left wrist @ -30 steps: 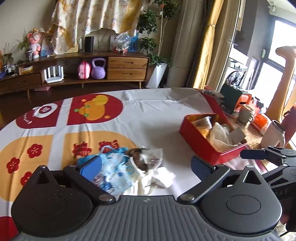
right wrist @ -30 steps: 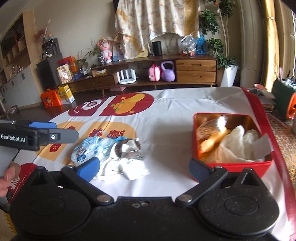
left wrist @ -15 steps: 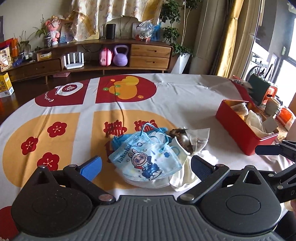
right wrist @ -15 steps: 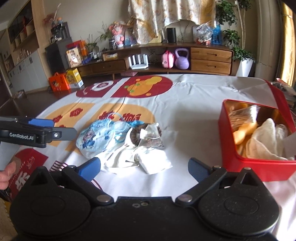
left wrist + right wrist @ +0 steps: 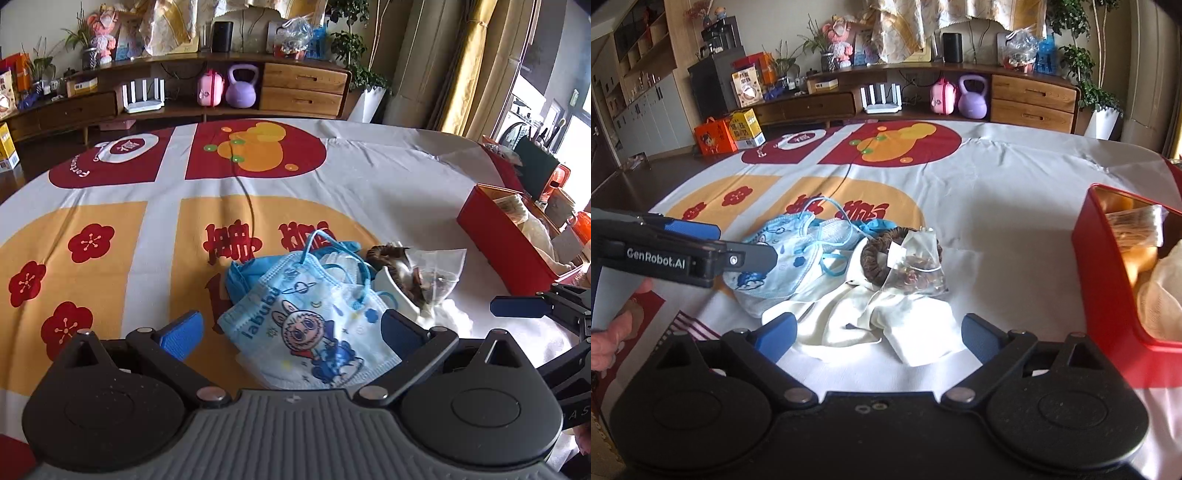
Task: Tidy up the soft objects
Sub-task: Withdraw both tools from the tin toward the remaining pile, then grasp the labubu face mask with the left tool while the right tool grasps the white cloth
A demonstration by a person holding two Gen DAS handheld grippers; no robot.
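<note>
The red box (image 5: 1108,280) at the desk's (image 5: 1015,192) right edge already holds a few soft items, while a pile near the middle is left: face mask (image 5: 314,325), white cloth (image 5: 860,317), brown hair tie (image 5: 882,254) and clear sachet (image 5: 916,269). The mask lies flat, long axis slanting from near right to far left, ear loops pointing away. Both the left gripper (image 5: 291,332) and the right gripper (image 5: 879,332) have their fingers spread wide, holding nothing, straddling the mask and cloth respectively.

red box (image 5: 1097,273) cut off at frame edge, white cloth (image 5: 849,317) partly under masks (image 5: 790,254)
</note>
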